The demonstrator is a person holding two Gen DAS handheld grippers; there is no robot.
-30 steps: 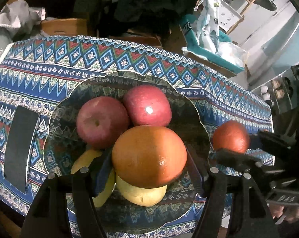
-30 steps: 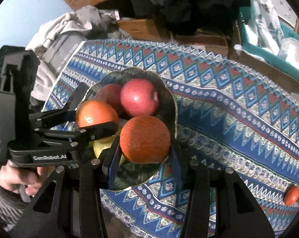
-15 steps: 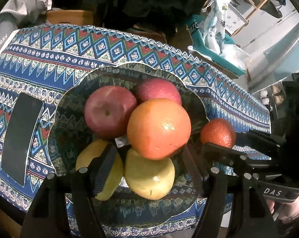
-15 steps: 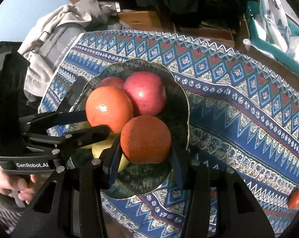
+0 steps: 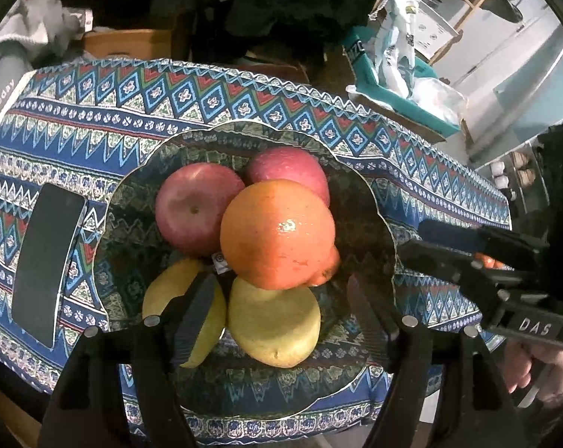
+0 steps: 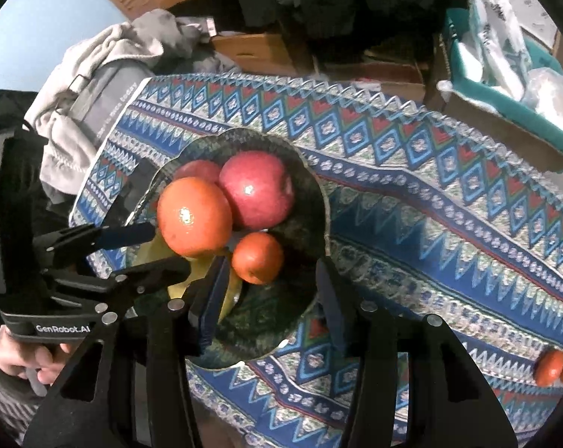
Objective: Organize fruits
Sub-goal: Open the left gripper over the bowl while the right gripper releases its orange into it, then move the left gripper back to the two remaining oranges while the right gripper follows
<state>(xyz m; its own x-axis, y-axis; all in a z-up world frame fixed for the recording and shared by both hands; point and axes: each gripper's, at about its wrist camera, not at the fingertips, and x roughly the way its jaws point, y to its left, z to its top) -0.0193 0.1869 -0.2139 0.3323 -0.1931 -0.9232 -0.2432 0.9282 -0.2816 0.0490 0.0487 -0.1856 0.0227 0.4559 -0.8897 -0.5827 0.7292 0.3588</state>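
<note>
A dark patterned bowl (image 5: 371, 201) holds two red apples (image 5: 195, 212), two yellow pears (image 5: 277, 328) and a big orange (image 5: 277, 231) resting on top of them. My left gripper (image 5: 281, 313) hangs just above the near side of the pile. Its jaws are opening, and the pads touch no fruit. A small orange (image 6: 257, 257) lies in the bowl (image 6: 318, 201) beside the front apple (image 6: 257, 190). My right gripper (image 6: 270, 298) stands over it, jaws apart with nothing between the pads. Each gripper shows in the other view, the left gripper (image 6: 150, 250) and the right gripper (image 5: 412, 239).
The bowl sits on a blue patterned tablecloth (image 6: 430, 194). Two more small oranges (image 6: 550, 366) lie on the cloth at far right. A flat black slab (image 5: 46, 261) lies left of the bowl. Grey clothes (image 6: 94, 86), cardboard boxes and a teal box (image 5: 393, 86) crowd the far edge.
The left gripper let go of the big orange, which now rests on the pile. The right gripper released the small orange into the bowl. Both grippers drew back from the fruit.
</note>
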